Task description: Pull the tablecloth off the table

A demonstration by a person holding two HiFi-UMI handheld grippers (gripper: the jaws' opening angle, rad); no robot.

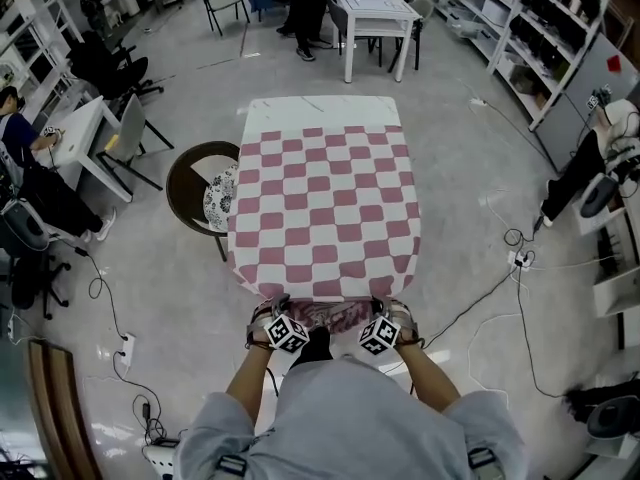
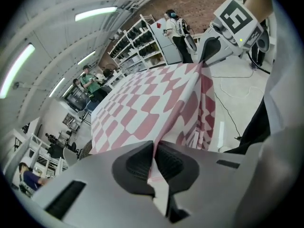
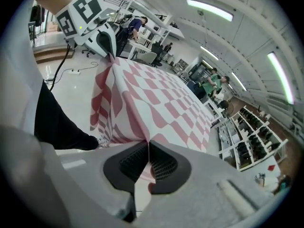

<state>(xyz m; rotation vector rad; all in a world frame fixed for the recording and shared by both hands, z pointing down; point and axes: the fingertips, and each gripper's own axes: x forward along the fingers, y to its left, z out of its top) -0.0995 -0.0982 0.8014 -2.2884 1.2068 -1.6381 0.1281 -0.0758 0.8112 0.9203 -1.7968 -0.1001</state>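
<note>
A red-and-white checked tablecloth (image 1: 325, 208) covers the small table, whose bare far edge (image 1: 320, 101) shows beyond it. Its near hem is gathered and lifted toward me. My left gripper (image 1: 281, 318) is shut on the near left corner of the tablecloth (image 2: 142, 113), the fabric pinched between its dark pads (image 2: 137, 163). My right gripper (image 1: 385, 318) is shut on the near right corner of the tablecloth (image 3: 156, 99), with cloth clamped between its pads (image 3: 164, 165). Each gripper shows in the other's view, the right gripper (image 2: 205, 56) and the left gripper (image 3: 108, 46), both holding the stretched hem.
A round dark stool (image 1: 198, 190) with a patterned cushion stands left of the table. Cables (image 1: 505, 268) trail over the floor at right. A white table (image 1: 375, 18) and standing people are beyond; desks and chairs (image 1: 100, 138) line the left, shelving (image 1: 540, 38) the right.
</note>
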